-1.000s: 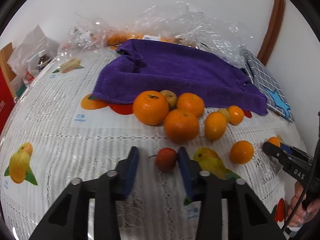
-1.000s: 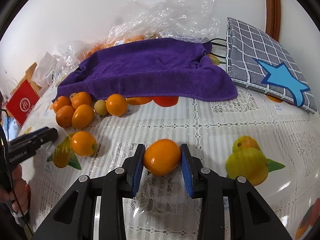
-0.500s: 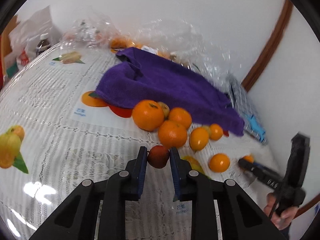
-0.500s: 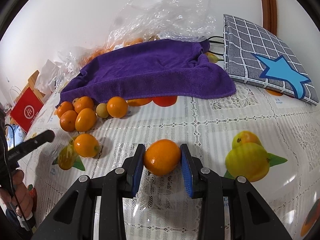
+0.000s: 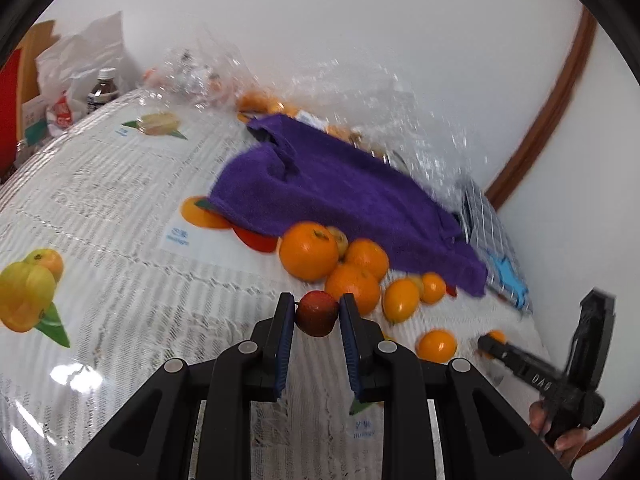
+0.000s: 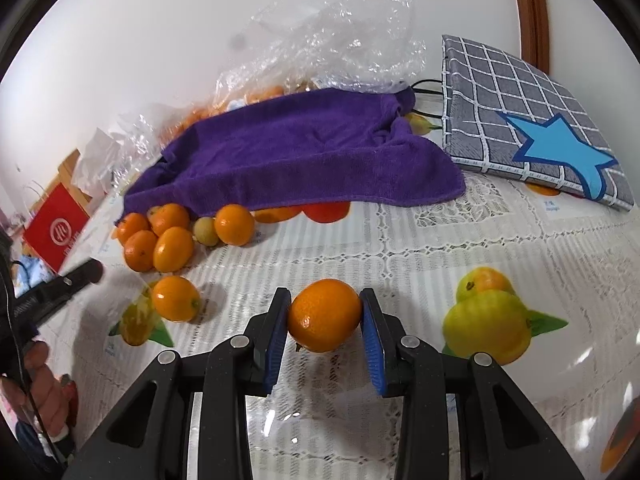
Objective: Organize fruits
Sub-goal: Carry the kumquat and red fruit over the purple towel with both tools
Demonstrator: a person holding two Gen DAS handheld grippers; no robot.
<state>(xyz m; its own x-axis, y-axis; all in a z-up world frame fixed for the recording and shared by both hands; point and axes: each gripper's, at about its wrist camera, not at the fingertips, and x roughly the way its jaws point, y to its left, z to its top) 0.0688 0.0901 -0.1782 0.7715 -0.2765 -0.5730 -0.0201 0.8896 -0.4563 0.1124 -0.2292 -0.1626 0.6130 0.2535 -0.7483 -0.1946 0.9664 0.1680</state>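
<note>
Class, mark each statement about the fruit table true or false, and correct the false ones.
1. The left tool grips a small red fruit. True.
2. The right tool is empty. False: it is shut on an orange.
3. A purple towel lies behind the loose oranges. True.
4. The checked pad bears a red circle. False: it bears a blue star.

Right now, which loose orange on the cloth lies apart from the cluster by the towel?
The lone orange on the printed fruit picture; the cluster sits bunched against the purple towel.
</note>
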